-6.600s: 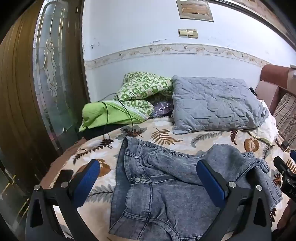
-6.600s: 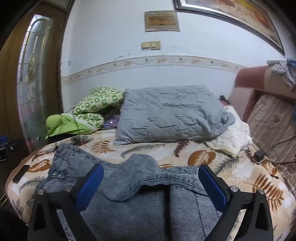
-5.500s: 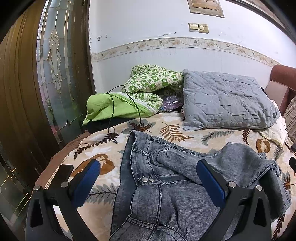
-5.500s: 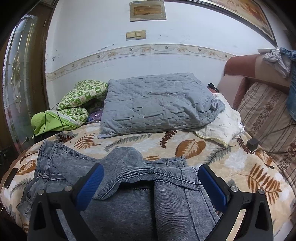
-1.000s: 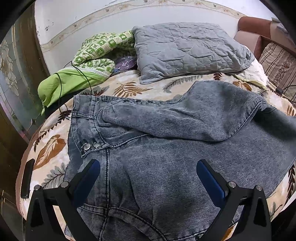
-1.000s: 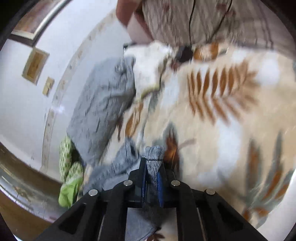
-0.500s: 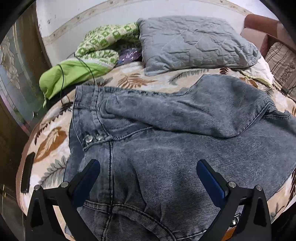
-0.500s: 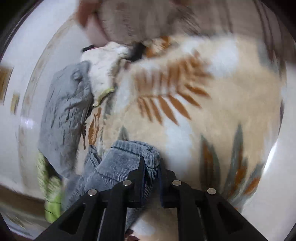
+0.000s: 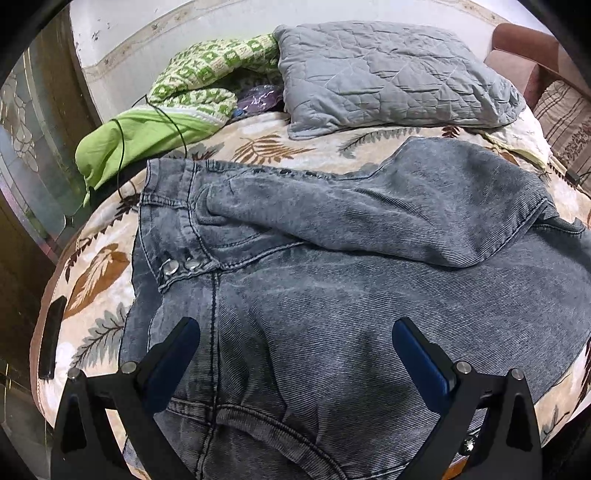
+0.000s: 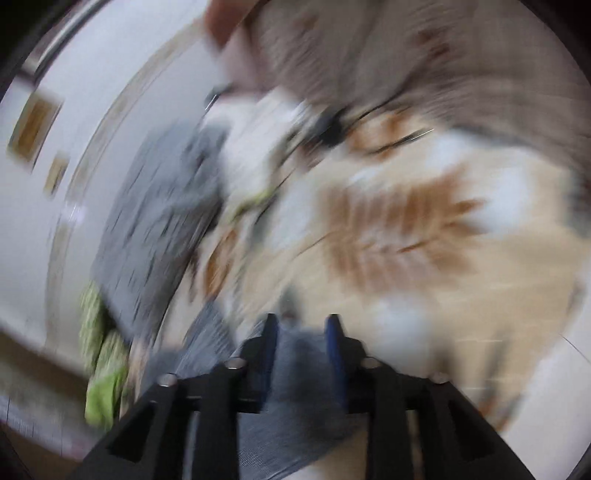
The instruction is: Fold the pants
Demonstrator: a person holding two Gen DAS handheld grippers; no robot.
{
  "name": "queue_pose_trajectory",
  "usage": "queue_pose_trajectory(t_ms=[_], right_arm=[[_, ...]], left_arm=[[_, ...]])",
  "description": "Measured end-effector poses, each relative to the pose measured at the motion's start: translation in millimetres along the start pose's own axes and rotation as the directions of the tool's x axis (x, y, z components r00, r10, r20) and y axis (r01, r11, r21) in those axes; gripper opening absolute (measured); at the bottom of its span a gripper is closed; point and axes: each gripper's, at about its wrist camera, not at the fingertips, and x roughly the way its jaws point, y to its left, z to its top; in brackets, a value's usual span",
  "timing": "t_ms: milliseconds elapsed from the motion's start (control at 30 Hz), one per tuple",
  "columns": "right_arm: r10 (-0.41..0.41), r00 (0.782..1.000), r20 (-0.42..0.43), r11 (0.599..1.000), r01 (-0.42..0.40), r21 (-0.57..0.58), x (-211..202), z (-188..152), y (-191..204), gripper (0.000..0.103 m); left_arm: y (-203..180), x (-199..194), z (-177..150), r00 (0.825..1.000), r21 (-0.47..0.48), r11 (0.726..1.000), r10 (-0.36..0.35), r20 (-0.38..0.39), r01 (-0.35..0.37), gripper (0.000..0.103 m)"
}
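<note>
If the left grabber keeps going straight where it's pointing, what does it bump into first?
Most likely the jeans. The left gripper is open and aimed down at the denim spread on the bed, with nothing else between its fingers. Exact depth is hard to judge.

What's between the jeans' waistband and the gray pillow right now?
In the left wrist view, only bare leaf-print bedspread separates the jeans waistband from the gray pillow; nothing else lies there.

wall (image 9: 122,33): white, patterned border strip | door (image 9: 22,122): wood with leaded glass, at bed's left edge | bed (image 9: 266,144): cream leaf-print cover | pillow (image 9: 388,74): grey quilted, at far edge | blanket (image 9: 184,96): green, far left corner | headboard (image 9: 524,48): reddish, right
</note>
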Motion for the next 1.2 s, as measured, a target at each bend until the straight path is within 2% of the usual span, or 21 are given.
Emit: queue_pose_trajectory(t_ms=[33,67,133,333,467,600,667,733,833,900,1033,1100,1200], right_arm=[[0.008,0.998,-0.065,0.999,-0.011,-0.049,16.4,1.2,14.0,0.066],[0.001,0.995,-0.1,0.997,-0.009,-0.079,27.2,0.6,23.3,0.071],[-0.025,0.989,-0.144,0.99,0.004,-0.144,46.3,-0.4,39.9,0.072],[-0.137,0.981,-0.141,0.962,0.097,-0.257,80.8,11.1,61.8,0.072],[-0.148,0.97,-0.192,0.947,0.083,-0.31,102.6,8.8,68.4,0.072],[-0.209,0.952,-0.225,0.9,0.097,-0.426,121.2,-9.9,80.8,0.072],[-0.257,0.943,-0.21,0.864,0.128,-0.487,129.4,-18.9,85.9,0.069],[-0.296,0.94,-0.171,0.836,0.168,-0.523,131.4,-22.0,87.6,0.047],[-0.293,0.946,-0.142,0.847,0.188,-0.498,128.6,-17.2,80.8,0.034],[-0.294,0.948,-0.121,0.85,0.201,-0.487,126.5,-14.5,77.6,0.029],[-0.307,0.951,-0.043,0.839,0.249,-0.483,123.6,-7.4,78.7,0.027],[-0.285,0.959,-0.005,0.859,0.253,-0.445,119.1,1.9,77.3,0.027],[-0.267,0.964,0.008,0.891,0.25,-0.378,125.1,16.0,69.5,0.027]], left_arm=[[-1.3,-1.2,-0.5,1.0,0.008,1.0,0.004,0.006,-0.004,0.103],[-2.5,-1.7,-1.0,1.0,0.016,1.0,0.01,0.01,-0.01,0.103],[-3.4,-1.1,-1.6,1.0,0.024,1.0,0.016,0.009,-0.016,0.103],[-0.6,0.6,0.2,1.0,0.009,1.0,0.01,0.002,-0.01,0.103],[-3.0,-0.7,0.7,1.0,0.015,1.0,-0.002,0.008,0.001,0.103],[-5.9,-1.3,1.6,1.0,0.023,1.0,-0.009,0.011,0.009,0.103],[-7.3,-1.4,1.4,1.0,0.028,1.0,-0.008,0.011,0.008,0.103],[-7.7,-1.3,1.3,1.0,0.031,0.999,-0.007,0.011,0.007,0.103],[-6.3,-1.7,1.2,1.0,0.027,1.0,-0.008,0.012,0.007,0.103],[-5.3,-1.8,0.9,1.0,0.023,1.0,-0.007,0.011,0.007,0.103],[-4.4,-1.3,0.5,1.0,0.019,1.0,-0.006,0.008,0.005,0.103],[-4.2,-2.1,0.2,1.0,0.019,1.0,-0.002,0.013,0.001,0.103],[-3.3,-2.6,-0.1,1.0,0.015,1.0,0.003,0.016,-0.003,0.103]])
